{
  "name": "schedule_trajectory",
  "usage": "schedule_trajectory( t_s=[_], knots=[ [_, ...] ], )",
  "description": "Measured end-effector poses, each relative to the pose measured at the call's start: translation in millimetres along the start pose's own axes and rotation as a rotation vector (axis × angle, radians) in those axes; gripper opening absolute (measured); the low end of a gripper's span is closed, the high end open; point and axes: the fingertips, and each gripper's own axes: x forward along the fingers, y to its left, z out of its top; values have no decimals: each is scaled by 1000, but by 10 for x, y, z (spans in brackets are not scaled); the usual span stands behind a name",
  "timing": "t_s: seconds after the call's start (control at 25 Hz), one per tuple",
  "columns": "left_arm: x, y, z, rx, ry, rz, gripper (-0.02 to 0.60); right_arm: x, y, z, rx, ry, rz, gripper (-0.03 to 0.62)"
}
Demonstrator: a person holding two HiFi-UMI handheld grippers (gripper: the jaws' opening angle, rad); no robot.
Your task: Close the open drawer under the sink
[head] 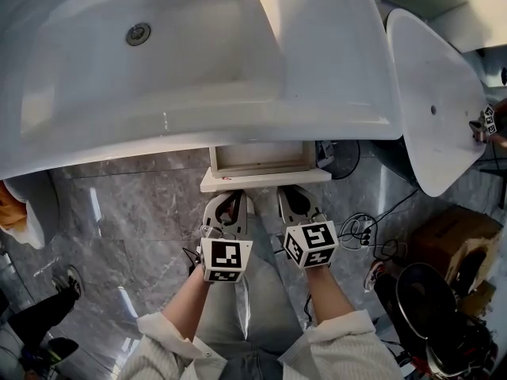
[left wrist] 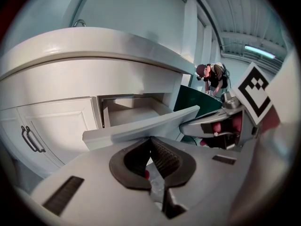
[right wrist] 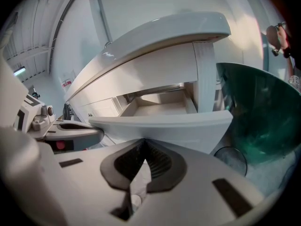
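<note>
Drawer: The white flat-fronted drawer (head: 265, 179) sits under the white ceramic sink (head: 333, 93). It is pulled out, and its front panel stands proud of the sink's front edge.
Left gripper: My grey left gripper (head: 228, 202) has its jaws pressed together and empty, tips at the panel below the sink.
Right gripper: My grey right gripper (head: 291, 199) is likewise closed on nothing.
Contact: I cannot confirm touch.
Method: I judge that an even, level push with both closed tips, square to the panel, would stop the drawer skewing. Ease off near the sink cabinet.
Count: one open drawer, two grippers, one white cabinet door (left wrist: 56, 126) under the sink.
</note>
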Motion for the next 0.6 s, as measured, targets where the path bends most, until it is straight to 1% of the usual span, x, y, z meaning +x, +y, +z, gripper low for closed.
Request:
schedule_trajectory(
  t_s=[0.32,0.52,0.6],
  knots=[
    [13,12,15,5,-13,10,15,0,-3,39,-14,-19,-13,9],
    [69,125,138,-29,-31,36,15,80,-6,158,-5,-48,-34,9],
    [96,148,159,-24,-31,34,15,104,-6,187,-3,-52,-35,9]
  ],
)
